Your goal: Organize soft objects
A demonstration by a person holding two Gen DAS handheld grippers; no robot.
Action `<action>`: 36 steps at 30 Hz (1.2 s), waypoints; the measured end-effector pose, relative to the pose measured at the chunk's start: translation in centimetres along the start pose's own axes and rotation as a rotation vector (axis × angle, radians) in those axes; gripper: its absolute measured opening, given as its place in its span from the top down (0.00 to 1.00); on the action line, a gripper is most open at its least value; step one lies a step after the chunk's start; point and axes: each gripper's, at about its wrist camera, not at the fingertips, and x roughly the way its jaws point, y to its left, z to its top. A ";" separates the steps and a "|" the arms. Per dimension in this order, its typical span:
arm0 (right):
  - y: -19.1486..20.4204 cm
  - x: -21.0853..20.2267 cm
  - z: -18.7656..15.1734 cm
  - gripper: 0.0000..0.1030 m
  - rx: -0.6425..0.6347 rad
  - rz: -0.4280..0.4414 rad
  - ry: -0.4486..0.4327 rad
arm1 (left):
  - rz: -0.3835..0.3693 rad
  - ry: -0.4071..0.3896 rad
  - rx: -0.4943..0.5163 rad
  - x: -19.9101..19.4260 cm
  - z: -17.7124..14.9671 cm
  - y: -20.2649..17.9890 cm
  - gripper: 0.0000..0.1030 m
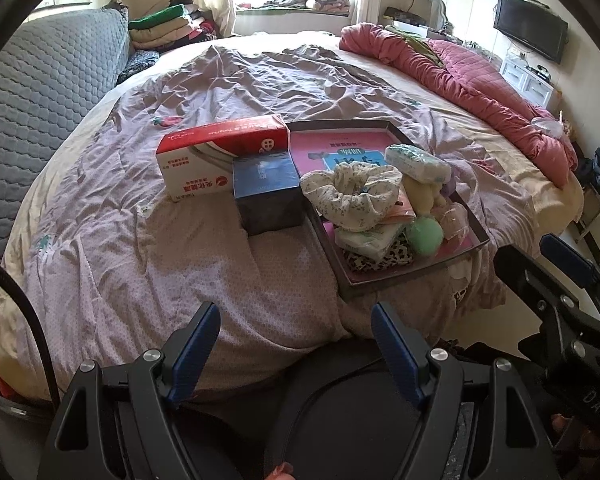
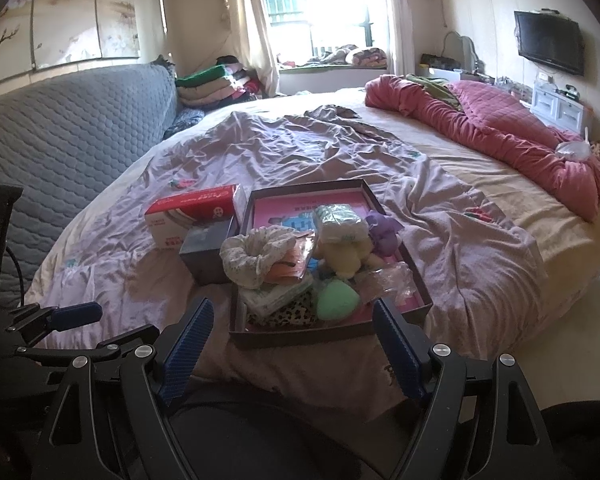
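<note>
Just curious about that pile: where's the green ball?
The green ball sits in the tray on the bed, near its front edge, between the leopard-print cloth and clear plastic bag.

Bare bed [image 1: 147,280] lies along its near edge, open to approach. The heaped tray [image 2: 324,334] near the near edge, with red box [image 1: 219,152] and dark box [image 1: 267,196] touching beside it, blocks the middle.

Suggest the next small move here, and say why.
Probably ease the right gripper forward and down onto the green sponge ball. Both grippers are open and empty, short of the tray; the ball sits exposed at the heap's near edge, closest to the right one; the left gripper is over bare bedding.
</note>
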 end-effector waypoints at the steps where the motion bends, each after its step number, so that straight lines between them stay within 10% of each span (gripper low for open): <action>1: 0.0 0.0 0.0 0.20 -0.001 0.000 0.002 | -0.001 0.000 0.001 0.0 0.0 0.0 0.25; 36: -0.1 0.2 -0.1 0.20 0.011 -0.004 0.003 | 0.010 -0.001 0.009 0.2 -0.2 0.4 0.25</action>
